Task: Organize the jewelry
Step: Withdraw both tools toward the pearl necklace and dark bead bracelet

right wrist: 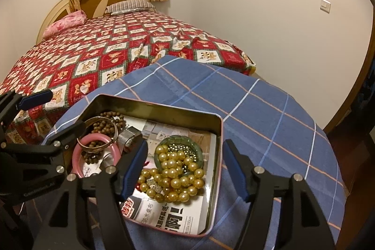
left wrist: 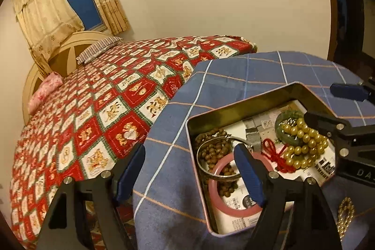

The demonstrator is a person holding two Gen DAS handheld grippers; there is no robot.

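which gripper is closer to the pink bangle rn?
Left. The left gripper has one finger right over the pink bangle at the tin's near-left end. The right gripper straddles the tin's right wall, by the gold beads.

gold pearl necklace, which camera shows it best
The right wrist view: the gold pearl necklace lies heaped between the open fingers, nearly unobstructed. In the left wrist view the necklace is smaller, its edge cut by the right gripper.
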